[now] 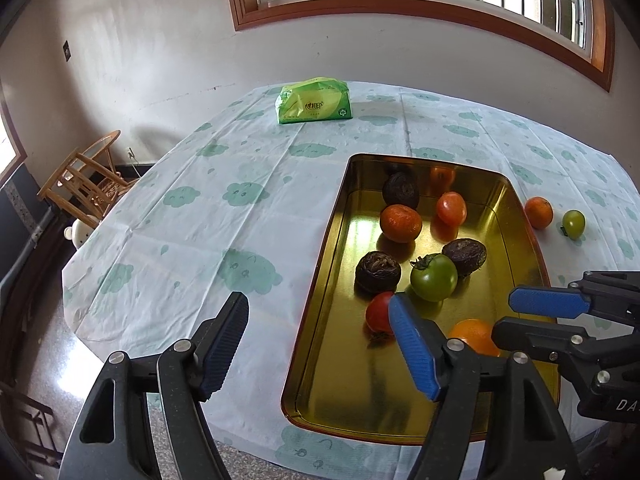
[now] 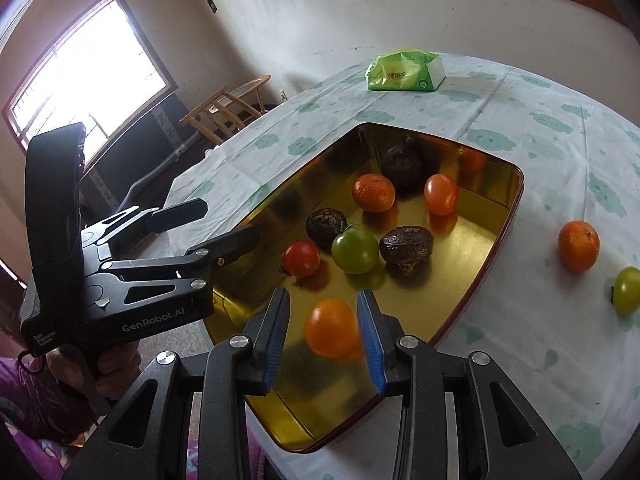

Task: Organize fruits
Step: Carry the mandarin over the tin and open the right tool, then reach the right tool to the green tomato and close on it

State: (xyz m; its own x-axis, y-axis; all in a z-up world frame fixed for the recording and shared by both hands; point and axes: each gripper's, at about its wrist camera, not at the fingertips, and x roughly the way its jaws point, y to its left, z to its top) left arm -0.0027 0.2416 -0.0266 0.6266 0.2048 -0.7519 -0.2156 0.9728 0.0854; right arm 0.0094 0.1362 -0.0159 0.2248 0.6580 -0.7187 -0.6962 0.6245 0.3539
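Observation:
A gold tray (image 1: 329,240) (image 2: 280,184) holds a tangerine (image 1: 401,223), an orange-red tomato (image 1: 451,209), a green tomato (image 1: 434,282), a red tomato (image 1: 378,314) and three dark wrinkled fruits (image 1: 377,273). An orange fruit (image 2: 331,326) (image 1: 472,334) sits at the tray's near end between the fingers of my right gripper (image 2: 323,300) (image 1: 506,316). A gap shows at the left pad, so the jaws stand slightly apart. My left gripper (image 1: 318,312) (image 2: 230,220) is open and empty over the tray's left rim.
On the cloth right of the tray lie a second tangerine (image 2: 578,246) and a small green tomato (image 2: 627,291). A green tissue pack (image 1: 314,101) sits at the table's far side. A wooden chair (image 1: 86,182) stands off the left edge.

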